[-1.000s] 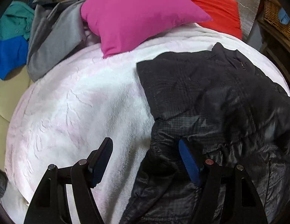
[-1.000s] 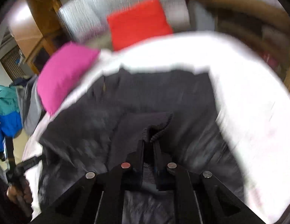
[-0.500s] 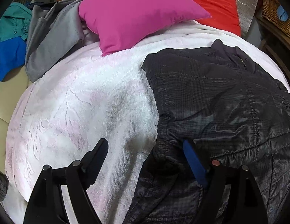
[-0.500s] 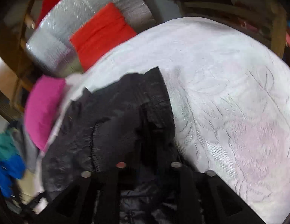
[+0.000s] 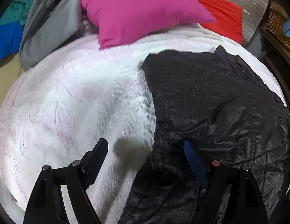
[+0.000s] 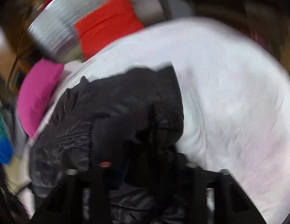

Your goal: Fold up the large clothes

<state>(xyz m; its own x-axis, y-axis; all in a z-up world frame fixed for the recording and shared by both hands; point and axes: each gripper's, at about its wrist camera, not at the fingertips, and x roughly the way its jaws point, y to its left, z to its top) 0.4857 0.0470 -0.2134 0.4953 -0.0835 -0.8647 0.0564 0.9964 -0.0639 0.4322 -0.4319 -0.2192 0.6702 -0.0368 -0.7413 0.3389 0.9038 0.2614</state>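
While the left gripper (image 5: pixel 145 158) hangs wide open over the near edge of a white blanket (image 5: pixel 73 100), one finger touches the black jacket (image 5: pixel 210 102) lying toward the blanket's right side. Blur hides the right gripper's (image 6: pixel 145 160) closing jaws. Beyond, a pink pillow (image 5: pixel 141 9) rests at the far edge.

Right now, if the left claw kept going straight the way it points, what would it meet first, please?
Probably the black jacket's near edge: the left claw is open, straddling it, one finger over the white blanket. Depth is unclear.
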